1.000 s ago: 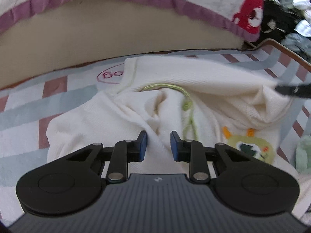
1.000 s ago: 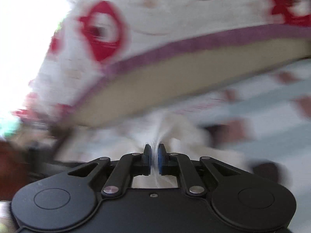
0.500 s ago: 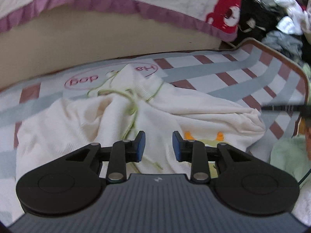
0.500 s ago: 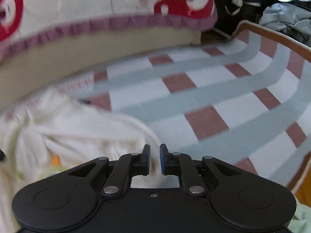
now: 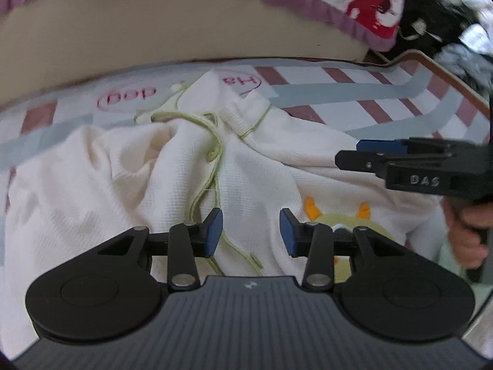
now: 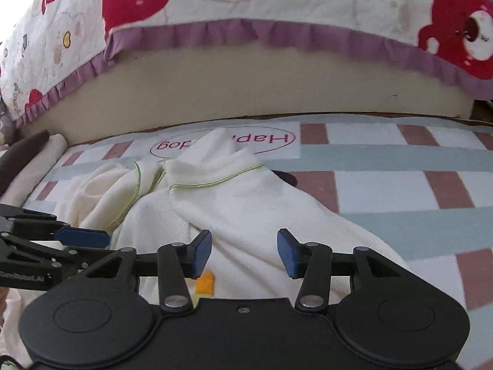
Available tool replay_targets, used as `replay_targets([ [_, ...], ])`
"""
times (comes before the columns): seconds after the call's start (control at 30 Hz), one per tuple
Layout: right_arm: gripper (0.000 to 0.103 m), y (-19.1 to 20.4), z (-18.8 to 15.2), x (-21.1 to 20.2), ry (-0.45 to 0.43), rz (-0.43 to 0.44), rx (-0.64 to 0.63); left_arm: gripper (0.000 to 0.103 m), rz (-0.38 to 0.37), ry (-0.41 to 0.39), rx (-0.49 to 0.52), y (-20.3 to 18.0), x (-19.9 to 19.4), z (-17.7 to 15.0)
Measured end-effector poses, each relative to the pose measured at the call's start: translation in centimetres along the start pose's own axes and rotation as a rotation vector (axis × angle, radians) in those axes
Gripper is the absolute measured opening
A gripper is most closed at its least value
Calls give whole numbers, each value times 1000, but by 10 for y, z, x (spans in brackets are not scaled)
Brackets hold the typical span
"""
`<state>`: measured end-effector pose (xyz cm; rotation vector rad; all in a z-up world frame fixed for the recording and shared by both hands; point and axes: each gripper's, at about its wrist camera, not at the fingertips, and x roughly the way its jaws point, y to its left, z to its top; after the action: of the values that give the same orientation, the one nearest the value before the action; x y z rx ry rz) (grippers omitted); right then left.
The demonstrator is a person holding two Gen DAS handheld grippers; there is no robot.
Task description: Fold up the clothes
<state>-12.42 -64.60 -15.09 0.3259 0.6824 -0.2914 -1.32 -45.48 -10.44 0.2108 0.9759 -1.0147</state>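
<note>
Cream garment (image 5: 172, 185) lies crumpled on striped mat (image 6: 400, 191); left gripper (image 5: 249, 231) fingers opening, nothing gripped. Right gripper (image 6: 244, 251) fingers opening, empty, above garment.

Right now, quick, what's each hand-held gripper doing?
Left hand-held gripper: opening, holding nothing, above the cream baby garment.
Right hand-held gripper: opening, holding nothing.

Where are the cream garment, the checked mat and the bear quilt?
cream garment (image 6: 246, 203): right wrist view, upper body panel.
checked mat (image 6: 385, 185): right wrist view, bare white square.
bear quilt (image 6: 308, 3): right wrist view, pale centre.
</note>
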Motion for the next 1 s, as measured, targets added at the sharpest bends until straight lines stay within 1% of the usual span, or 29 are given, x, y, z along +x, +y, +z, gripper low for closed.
replay_targets([
  [0.03,53,2,3,2,3,12,5,39,-17,2,-11,3,0,4],
  [0.07,53,5,5,5,10,39,9,41,2,-18,5,4,-3,10],
  [0.13,56,12,7,12,26,89,-22,43,82,-77,66,5,-12,22],
  [0.2,61,23,10,29,56,74,-118,52,149,-120,111,10,-17,34],
  [0.23,65,26,11,37,61,50,-153,61,166,-129,115,15,-17,40],
  [0.27,69,29,12,45,63,18,-181,66,177,-123,113,22,-14,44],
  [0.3,70,29,13,52,68,-19,-203,66,184,-103,105,29,-10,46],
  [0.37,70,22,11,61,94,-71,-205,66,191,-62,94,39,1,44],
  [0.47,70,-1,7,65,140,-55,-124,67,190,-9,70,53,15,37],
  [0.57,71,-14,6,64,170,-47,-53,70,145,-3,-8,62,22,27],
  [0.6,77,-17,6,63,177,-45,-32,70,143,1,-25,63,24,26],
  [0.63,82,-19,4,63,182,-63,-30,70,141,2,-36,65,26,25],
  [0.67,91,-19,2,63,186,-93,-40,71,139,2,-39,66,27,24],
  [0.7,95,-18,-1,64,189,-128,-60,71,137,1,-41,66,28,23],
  [0.77,97,-18,-8,67,193,-163,-95,72,134,1,-44,66,29,23],
  [0.83,96,-22,-7,67,182,-150,-73,72,132,-1,-46,66,29,22],
  [0.87,81,-25,-6,66,175,-139,-55,72,129,-1,-42,66,29,21],
  [0.9,41,-27,-4,62,156,-113,-37,72,125,0,-33,66,28,21],
  [0.93,25,-32,1,56,131,-86,-7,67,122,0,-16,65,26,20],
  [0.97,9,-37,6,49,104,-78,27,56,120,1,9,63,24,20],
  [1.0,7,-43,12,40,53,-91,58,50,124,-1,39,59,21,19],
])
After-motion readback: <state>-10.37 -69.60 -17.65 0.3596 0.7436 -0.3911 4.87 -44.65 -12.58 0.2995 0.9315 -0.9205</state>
